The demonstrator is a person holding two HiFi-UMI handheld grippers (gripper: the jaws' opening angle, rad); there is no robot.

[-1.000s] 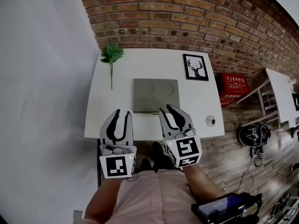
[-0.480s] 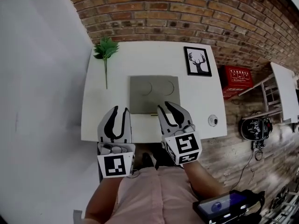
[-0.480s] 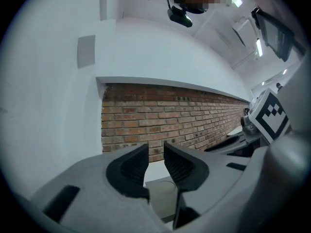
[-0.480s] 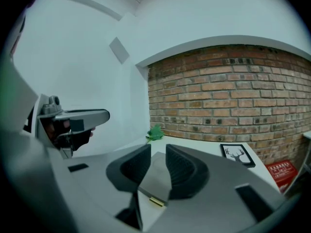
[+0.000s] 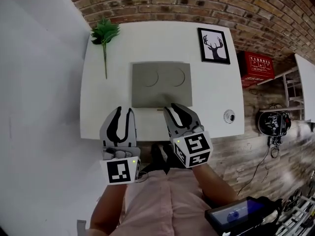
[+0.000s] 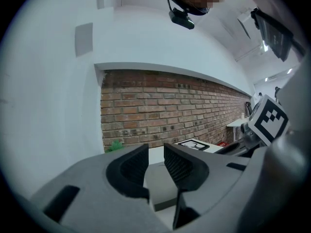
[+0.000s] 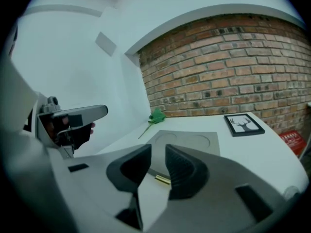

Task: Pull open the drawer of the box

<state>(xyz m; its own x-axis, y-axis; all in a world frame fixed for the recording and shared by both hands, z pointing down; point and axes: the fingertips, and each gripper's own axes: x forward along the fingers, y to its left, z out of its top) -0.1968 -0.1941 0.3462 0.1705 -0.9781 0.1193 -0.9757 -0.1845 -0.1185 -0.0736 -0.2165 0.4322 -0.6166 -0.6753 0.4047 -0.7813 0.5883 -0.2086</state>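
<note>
Change since the earlier frames: both tongs have come lower and closer to the box; the right pair's jaws have just narrowed slightly.

- Left tongs [image 5: 123, 111]: released, jaws apart, nothing between them. Over the front of the desk [image 5: 211, 97], left of the box and apart from it.
- Right tongs [image 5: 176, 108]: released, a gap between the pads, nothing gripped. In the head view the tips overlap the box's front edge, just right of the handle. In the right gripper view the handle shows beyond the gap, not between the pads.
- Box [image 5: 161, 84]: flat, grey, two round recesses on top; mid-desk. Drawer shut.
- Handle [image 5: 160, 109]: small, brass-coloured, at the box's front edge.
- Green sprig [image 5: 103, 33]: far left corner of the desk.
- Framed deer picture [image 5: 214, 45]: far right corner, lying flat.
- Small round object [image 5: 229, 116]: near the right front corner; too small to tell what it is.
</note>
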